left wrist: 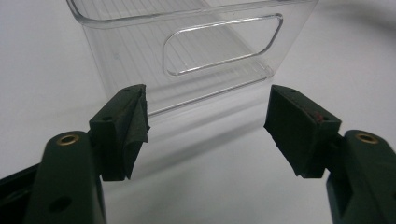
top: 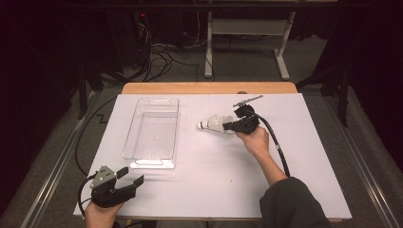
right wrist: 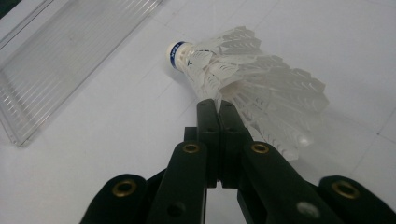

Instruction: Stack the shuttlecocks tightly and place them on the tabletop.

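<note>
A white feather shuttlecock (top: 211, 125) with a blue-banded cork lies near the middle of the white table, cork pointing left toward the tray. My right gripper (top: 230, 126) comes at it from the right. In the right gripper view its jaws are pressed together, and their tips (right wrist: 217, 103) pinch the near edge of the shuttlecock's (right wrist: 247, 88) feather skirt. My left gripper (top: 132, 177) rests at the table's front left corner, its jaws wide apart with nothing between them. In the left gripper view it (left wrist: 208, 126) faces the near end of the clear plastic tray (left wrist: 187, 60).
The clear rectangular tray (top: 134, 137) stands left of centre, long side running away from me, with nothing in it. A black cable (top: 275, 142) trails from the right gripper along the forearm. Beyond the table's far wooden edge (top: 209, 88) are a desk frame and floor cables.
</note>
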Available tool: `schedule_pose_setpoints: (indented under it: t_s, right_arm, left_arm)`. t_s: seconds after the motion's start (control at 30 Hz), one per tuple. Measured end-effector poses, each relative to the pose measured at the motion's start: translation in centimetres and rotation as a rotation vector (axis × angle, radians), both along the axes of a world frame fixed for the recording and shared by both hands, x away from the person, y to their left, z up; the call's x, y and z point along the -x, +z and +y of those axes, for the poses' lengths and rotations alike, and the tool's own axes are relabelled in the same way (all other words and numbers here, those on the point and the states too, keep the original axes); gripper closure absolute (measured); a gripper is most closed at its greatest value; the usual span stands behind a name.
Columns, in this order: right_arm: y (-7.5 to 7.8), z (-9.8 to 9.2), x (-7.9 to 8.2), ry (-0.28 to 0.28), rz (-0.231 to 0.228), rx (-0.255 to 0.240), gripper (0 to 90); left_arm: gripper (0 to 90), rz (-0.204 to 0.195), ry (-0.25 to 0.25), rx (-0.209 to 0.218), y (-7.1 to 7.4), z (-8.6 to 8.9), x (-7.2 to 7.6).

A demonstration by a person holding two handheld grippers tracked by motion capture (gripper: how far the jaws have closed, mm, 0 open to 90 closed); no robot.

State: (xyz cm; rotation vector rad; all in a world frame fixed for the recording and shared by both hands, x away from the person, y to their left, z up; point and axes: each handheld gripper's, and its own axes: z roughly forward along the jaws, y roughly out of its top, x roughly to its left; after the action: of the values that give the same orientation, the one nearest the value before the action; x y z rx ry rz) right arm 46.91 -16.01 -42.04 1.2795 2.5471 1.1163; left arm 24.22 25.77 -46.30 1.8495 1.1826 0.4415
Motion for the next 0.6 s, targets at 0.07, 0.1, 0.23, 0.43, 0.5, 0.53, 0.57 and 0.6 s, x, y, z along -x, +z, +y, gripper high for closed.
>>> schedule_pose_setpoints:
  t_s: [0.07, 0.1, 0.23, 0.43, 0.5, 0.53, 0.57, 0.6]
  right_arm:
    - [0.0, 0.2, 0.2, 0.010, -0.001, -0.002, 90.0]
    - [0.0, 0.2, 0.2, 0.014, -0.004, 0.000, 90.0]
    - [-0.3, 0.2, 0.2, 0.002, -0.004, -0.002, 90.0]
    - [-0.8, -0.1, 0.0, -0.031, 0.001, 0.004, 90.0]
    - [-0.9, -0.2, -0.1, -0.043, 0.001, 0.008, 90.0]
    - [-1.0, -0.3, -0.2, -0.045, -0.002, 0.012, 90.0]
    - [-1.0, -0.3, -0.2, -0.051, -0.001, 0.012, 90.0]
    - [-1.1, -0.3, -0.2, -0.052, -0.001, 0.014, 90.0]
  left_arm:
    - [31.0, -0.001, 0.000, 0.000, 0.0, 0.0, 0.0]
    - [31.0, -0.001, 0.000, 0.000, 0.0, 0.0, 0.0]
    - [31.0, -0.001, 0.000, 0.000, 0.0, 0.0, 0.0]
    - [31.0, -0.001, -0.001, 0.000, 0.0, 0.0, 0.0]
    - [30.9, -0.001, 0.000, 0.001, 0.0, 0.0, 0.0]
    - [31.0, -0.001, 0.000, 0.001, 0.0, 0.0, 0.0]
    - [31.0, 0.000, 0.000, 0.000, 0.0, 0.0, 0.0]
    - [31.0, 0.000, 0.000, 0.000, 0.0, 0.0, 0.0]
